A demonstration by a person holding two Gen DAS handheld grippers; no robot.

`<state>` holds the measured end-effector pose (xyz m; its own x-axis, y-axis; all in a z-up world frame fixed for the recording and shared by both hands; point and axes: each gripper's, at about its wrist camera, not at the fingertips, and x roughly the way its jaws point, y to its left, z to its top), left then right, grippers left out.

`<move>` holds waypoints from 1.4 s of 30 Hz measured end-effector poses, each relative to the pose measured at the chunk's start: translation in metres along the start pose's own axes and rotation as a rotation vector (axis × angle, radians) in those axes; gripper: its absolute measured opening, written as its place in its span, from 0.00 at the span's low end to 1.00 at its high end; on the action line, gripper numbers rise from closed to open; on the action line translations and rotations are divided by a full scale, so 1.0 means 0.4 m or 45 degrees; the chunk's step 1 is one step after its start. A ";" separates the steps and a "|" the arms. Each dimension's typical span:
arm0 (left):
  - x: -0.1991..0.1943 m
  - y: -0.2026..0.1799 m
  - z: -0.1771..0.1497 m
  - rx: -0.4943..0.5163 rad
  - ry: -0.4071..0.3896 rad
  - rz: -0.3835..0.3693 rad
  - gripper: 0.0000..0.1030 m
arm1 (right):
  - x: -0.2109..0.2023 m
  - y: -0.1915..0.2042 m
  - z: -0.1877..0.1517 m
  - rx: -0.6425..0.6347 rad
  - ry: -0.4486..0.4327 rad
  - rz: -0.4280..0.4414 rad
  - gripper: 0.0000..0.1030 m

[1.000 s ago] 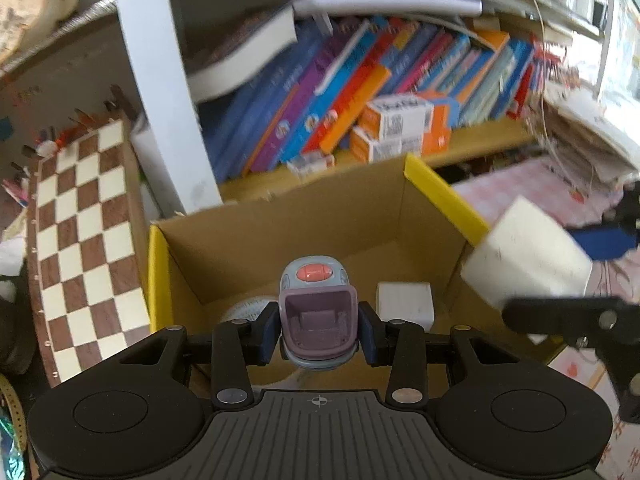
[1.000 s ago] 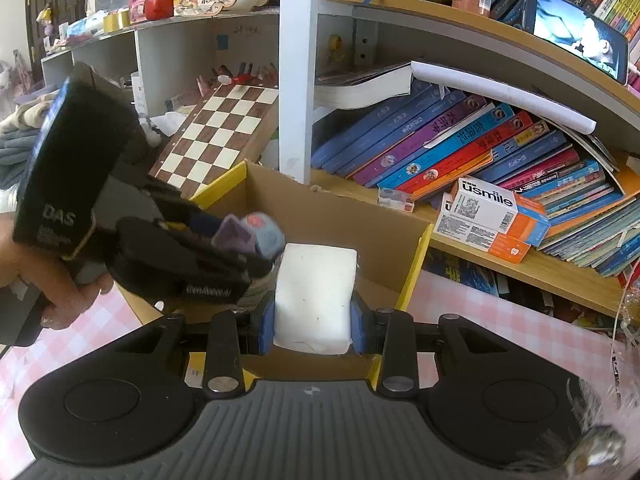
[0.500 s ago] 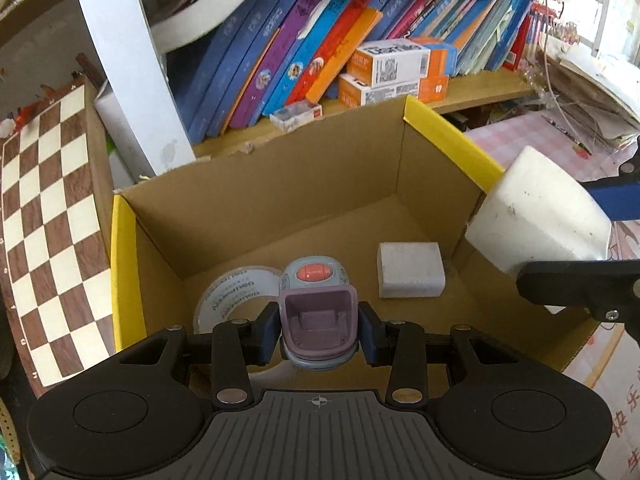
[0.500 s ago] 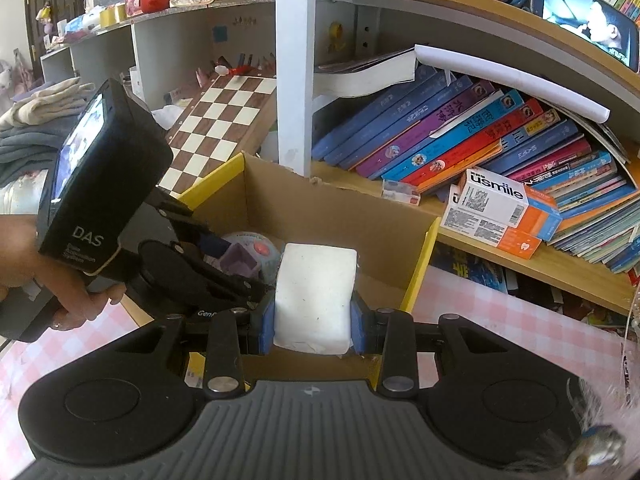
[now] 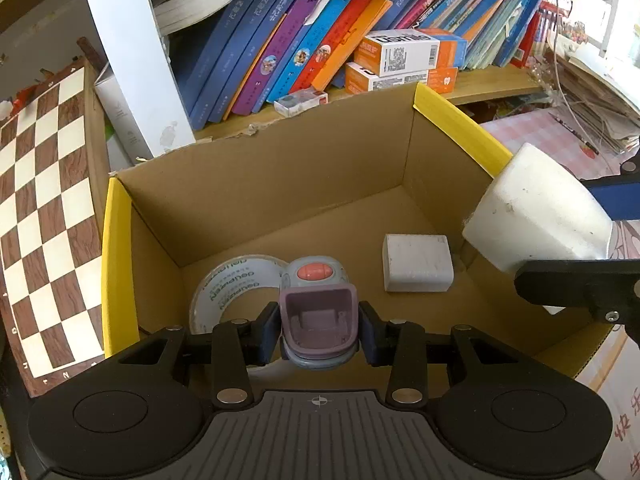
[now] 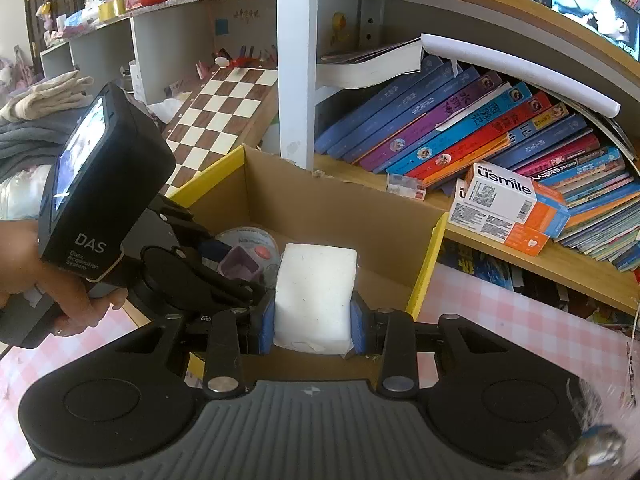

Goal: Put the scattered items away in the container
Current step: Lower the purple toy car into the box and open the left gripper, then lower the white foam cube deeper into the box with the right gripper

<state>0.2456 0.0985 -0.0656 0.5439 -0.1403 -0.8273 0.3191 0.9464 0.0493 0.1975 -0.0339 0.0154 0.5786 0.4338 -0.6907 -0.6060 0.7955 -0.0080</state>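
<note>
The left gripper (image 5: 319,328) is clamped on a small grey and mauve plastic gadget with a round orange button (image 5: 318,312), its blue pads pressing the gadget's two sides, and it holds the gadget above the inside of the open brown cardboard box with yellow-taped rims (image 5: 288,200). On the floor of the box lies a roll of clear packing tape with printed lettering (image 5: 224,288), flat, partly hidden behind the gadget, and to its right, apart from it, a small white rectangular block (image 5: 418,263) rests near the right wall. The right gripper (image 6: 313,322) is closed on a large white foam block (image 6: 316,296), gripped upright between its blue pads; from the left wrist camera the same block sits at the box's right rim, over the yellow edge. In the right wrist view, a person's hand (image 6: 44,280) grasps the black handle of the left device, which reaches in over the box's near left corner. The box stands on a pink and white checked tablecloth (image 6: 520,320). Behind the box a wooden shelf carries a row of leaning books in blue, purple and red (image 5: 320,28) and two stacked white and orange cartons (image 5: 404,60). A brown and cream chessboard (image 5: 44,208) leans just beside the box's left wall.
</note>
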 end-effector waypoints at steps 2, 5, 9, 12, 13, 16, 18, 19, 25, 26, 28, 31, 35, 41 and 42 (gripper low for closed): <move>0.000 0.000 0.000 0.003 -0.002 0.000 0.39 | 0.002 0.002 0.001 -0.002 0.000 0.003 0.33; -0.001 0.002 0.000 -0.004 -0.006 -0.002 0.39 | 0.004 0.004 0.004 -0.005 0.001 0.005 0.33; -0.005 -0.002 -0.002 0.007 -0.015 0.000 0.40 | 0.008 0.004 0.005 -0.006 0.006 0.007 0.33; -0.009 -0.004 -0.004 0.009 -0.025 -0.006 0.42 | 0.011 0.004 0.005 -0.007 0.009 0.006 0.33; -0.011 -0.004 -0.004 0.008 -0.028 -0.008 0.43 | 0.012 0.004 0.005 -0.008 0.010 0.005 0.33; -0.017 -0.005 -0.008 0.008 -0.038 -0.009 0.46 | 0.015 0.004 0.006 -0.012 0.014 0.006 0.33; -0.022 -0.007 -0.012 0.012 -0.044 -0.005 0.50 | 0.017 0.005 0.006 -0.015 0.017 0.006 0.33; -0.025 -0.008 -0.014 0.013 -0.049 -0.003 0.53 | 0.017 0.006 0.007 -0.017 0.019 0.007 0.33; -0.049 -0.010 -0.027 0.008 -0.089 0.002 0.65 | 0.024 0.013 0.008 -0.027 0.030 0.014 0.33; -0.054 -0.011 -0.029 0.006 -0.096 0.009 0.66 | 0.025 0.014 0.009 -0.029 0.032 0.015 0.33; -0.064 -0.010 -0.035 -0.002 -0.109 0.016 0.67 | 0.026 0.018 0.010 -0.034 0.033 0.018 0.33; -0.080 -0.009 -0.043 -0.018 -0.131 0.019 0.69 | 0.029 0.021 0.013 -0.041 0.038 0.021 0.33; -0.101 -0.010 -0.051 -0.034 -0.162 0.034 0.69 | 0.039 0.021 0.021 -0.047 0.050 0.025 0.33; -0.126 -0.004 -0.067 -0.069 -0.206 0.054 0.71 | 0.060 0.014 0.040 -0.051 0.070 0.033 0.33; -0.129 -0.004 -0.069 -0.069 -0.213 0.059 0.71 | 0.064 0.013 0.043 -0.052 0.074 0.034 0.33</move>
<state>0.1958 0.1123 -0.0384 0.6802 -0.1385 -0.7198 0.2508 0.9667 0.0509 0.2185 -0.0114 0.0103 0.5299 0.4286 -0.7318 -0.6432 0.7655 -0.0174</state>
